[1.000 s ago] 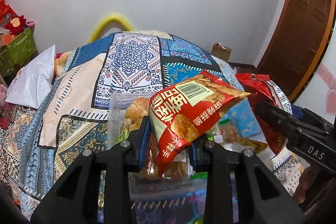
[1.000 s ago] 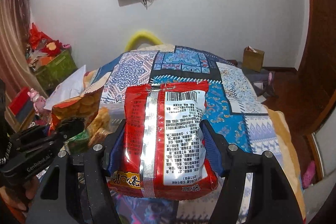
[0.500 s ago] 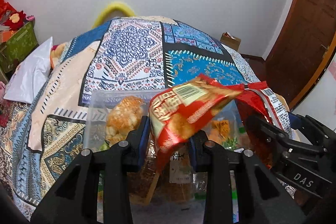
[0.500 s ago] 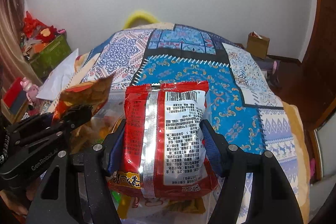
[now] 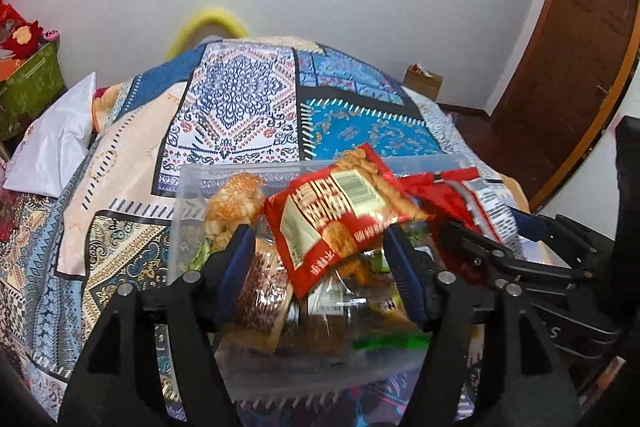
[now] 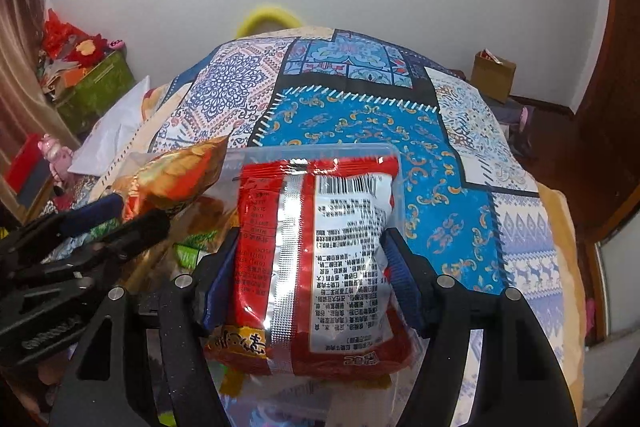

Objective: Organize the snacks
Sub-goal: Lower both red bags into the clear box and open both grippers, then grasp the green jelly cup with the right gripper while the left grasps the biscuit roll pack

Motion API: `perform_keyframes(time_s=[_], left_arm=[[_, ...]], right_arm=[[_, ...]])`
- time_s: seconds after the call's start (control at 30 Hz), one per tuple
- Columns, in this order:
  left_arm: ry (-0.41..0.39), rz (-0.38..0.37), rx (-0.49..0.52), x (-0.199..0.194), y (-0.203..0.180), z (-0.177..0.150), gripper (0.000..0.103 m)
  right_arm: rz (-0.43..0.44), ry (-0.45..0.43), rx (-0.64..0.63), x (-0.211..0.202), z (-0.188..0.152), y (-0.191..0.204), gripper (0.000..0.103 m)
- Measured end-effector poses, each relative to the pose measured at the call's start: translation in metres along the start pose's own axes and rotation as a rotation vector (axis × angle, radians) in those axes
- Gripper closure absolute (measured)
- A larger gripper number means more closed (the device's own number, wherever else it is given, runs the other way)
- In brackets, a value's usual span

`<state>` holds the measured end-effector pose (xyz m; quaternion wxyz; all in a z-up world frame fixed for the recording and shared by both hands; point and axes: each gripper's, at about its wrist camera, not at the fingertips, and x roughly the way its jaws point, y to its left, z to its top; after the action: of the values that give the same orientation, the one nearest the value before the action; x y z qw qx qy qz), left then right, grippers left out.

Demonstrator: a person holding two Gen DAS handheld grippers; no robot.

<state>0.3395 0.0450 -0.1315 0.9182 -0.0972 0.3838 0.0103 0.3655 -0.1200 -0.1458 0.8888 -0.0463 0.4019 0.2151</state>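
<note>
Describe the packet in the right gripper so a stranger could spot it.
On the patchwork quilt sits a clear bin of snacks. Above it the right gripper clamps a red packet; unlike its neighbours, it shows a silver seam and white printed back.

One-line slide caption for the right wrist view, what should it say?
Right gripper holds a red snack packet over the clear plastic bin of snacks on a patterned bedspread.
</note>
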Motion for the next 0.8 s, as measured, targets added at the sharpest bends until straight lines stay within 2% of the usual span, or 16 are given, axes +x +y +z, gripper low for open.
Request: perform_keyframes(time_s=[0.33, 0.43, 0.57, 0.8], left_arm=[[-0.069, -0.013, 0.015, -0.067, 0.001, -0.008, 0.034], [-0.078, -0.002, 0.016, -0.081, 0.005, -0.014, 0.033], [-0.063, 0.005, 0.011, -0.094, 0.014, -0.03, 0.033], [-0.001, 0.016, 0.013, -0.102, 0.025, -0.072, 0.032]], right_arm=[[0.031, -0.072, 0.014, -0.052, -0.006, 0.002, 0.035], [0.039, -0.103, 0.004, -0.069, -0.014, 0.008, 0.027], [0.028, -0.121, -0.036, -0.086, -0.03, 0.021, 0.026], [0.056, -0.071, -0.054, -0.086, -0.068, 0.04, 0.026]])
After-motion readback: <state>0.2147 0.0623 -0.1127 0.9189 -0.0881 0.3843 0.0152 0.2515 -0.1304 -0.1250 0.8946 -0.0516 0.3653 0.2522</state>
